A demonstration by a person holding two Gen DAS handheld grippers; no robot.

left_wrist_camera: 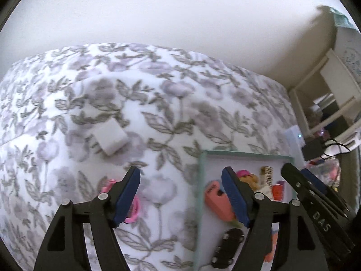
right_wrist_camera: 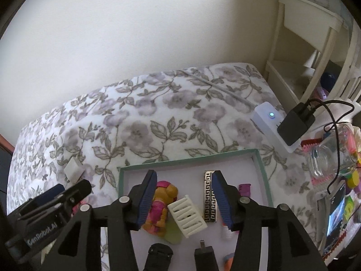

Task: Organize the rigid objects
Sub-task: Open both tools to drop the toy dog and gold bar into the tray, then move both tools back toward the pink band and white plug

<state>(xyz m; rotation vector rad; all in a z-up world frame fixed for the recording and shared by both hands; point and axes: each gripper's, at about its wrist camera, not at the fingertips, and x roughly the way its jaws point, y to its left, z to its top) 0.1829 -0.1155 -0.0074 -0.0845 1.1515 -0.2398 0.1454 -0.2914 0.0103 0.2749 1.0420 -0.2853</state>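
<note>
Right now both jaws stand spread, nothing pinched. Left hand-held gripper (left_wrist_camera: 180,194) hangs over the bed (left_wrist_camera: 158,103), straddling the tray's left rim: its left finger is above a pink ring-shaped item (left_wrist_camera: 133,205) on the floral cover, its right finger over the tray (left_wrist_camera: 200,180), in front of a salmon-pink flat piece (left_wrist_camera: 217,199). No contact that I can see.

Right hand-held gripper (right_wrist_camera: 183,196) hangs over the tray interior, jaws apart. Below and between them: a pink-and-orange toy figure (right_wrist_camera: 161,205), a white slatted piece (right_wrist_camera: 187,214) leaning against it, and a silver patterned bar (right_wrist_camera: 209,196) just beside the right finger. Can't tell if any pad touches them.

White block (left_wrist_camera: 110,139) lies alone on the cover, well apart from the tray's far left corner.

Only the right view shows the white power strip (right_wrist_camera: 268,124) with its lit LED and black charger (right_wrist_camera: 295,122) sharply, plus a glass jar (right_wrist_camera: 327,160) past the bed's right edge. Only the left view shows the pink ring clearly. Left view is motion-blurred.
</note>
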